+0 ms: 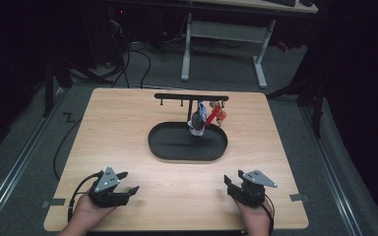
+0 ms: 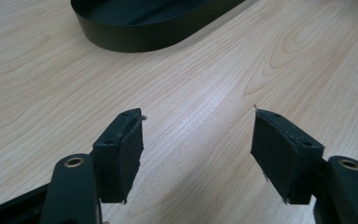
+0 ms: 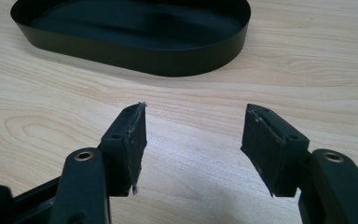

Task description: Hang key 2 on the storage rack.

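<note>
A black oval tray (image 1: 170,145) lies at the middle of the wooden table. From its far side rises a black stand with a hooked crossbar (image 1: 191,97). A grey-and-white trinket (image 1: 197,121) and a red-and-orange one (image 1: 217,114) hang from that bar above the tray. My left gripper (image 1: 129,182) rests near the table's front left, held by a hand, jaws apart with nothing between them (image 2: 198,140). At the front right my right gripper (image 1: 233,178) is also open and empty (image 3: 193,135). Both point toward the tray wall (image 2: 135,39) (image 3: 168,63).
Bare wood lies between the grippers and the tray. Beyond the table's far edge stand a white-legged desk (image 1: 221,44) and loose cables (image 1: 133,59) on grey carpet. Tape marks (image 1: 299,197) sit near the front corners.
</note>
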### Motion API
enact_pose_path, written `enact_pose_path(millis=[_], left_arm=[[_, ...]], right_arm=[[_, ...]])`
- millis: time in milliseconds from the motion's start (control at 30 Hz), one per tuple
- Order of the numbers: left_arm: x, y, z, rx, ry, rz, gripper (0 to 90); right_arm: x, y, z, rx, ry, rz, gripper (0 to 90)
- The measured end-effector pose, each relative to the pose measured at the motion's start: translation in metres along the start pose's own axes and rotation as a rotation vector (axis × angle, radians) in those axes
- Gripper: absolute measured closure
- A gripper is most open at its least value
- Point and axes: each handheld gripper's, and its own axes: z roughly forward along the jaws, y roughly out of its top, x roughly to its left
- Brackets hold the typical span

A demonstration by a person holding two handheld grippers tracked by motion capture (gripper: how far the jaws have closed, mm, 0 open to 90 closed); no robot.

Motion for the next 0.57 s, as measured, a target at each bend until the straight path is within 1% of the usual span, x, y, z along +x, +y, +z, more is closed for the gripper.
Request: enact_pose_path(millis=[167, 267, 333, 400, 567], left_arm=[[-0.0026, -0.0009, 0.0012, 0.009, -0.002, 0.003, 34.2], [-0.0044, 0.0, 0.0003, 0.004, -0.005, 0.01, 34.2], [-0.0045, 0.0, 0.0005, 0.006, -0.007, 0.014, 34.3], [-0.0046, 0.0012, 0.0012, 0.008, -0.007, 0.016, 34.2], [-0.0053, 0.0021, 0.0029, 0.01, -0.007, 0.023, 34.1]], right_arm=[[-0.0005, -0.0015, 0.0002, 0.009, 0.008, 0.012, 40.1], [-0.0016, -0.0019, -0.0032, 0.001, 0.007, 0.003, 40.2], [-0.0013, -0.0019, -0.0042, 0.002, 0.003, 0.009, 40.2], [-0.0018, -0.0016, -0.0056, -0.005, 0.004, -0.001, 40.2], [-0.0022, -0.0024, -0.0044, 0.003, 0.007, 0.001, 40.1]])
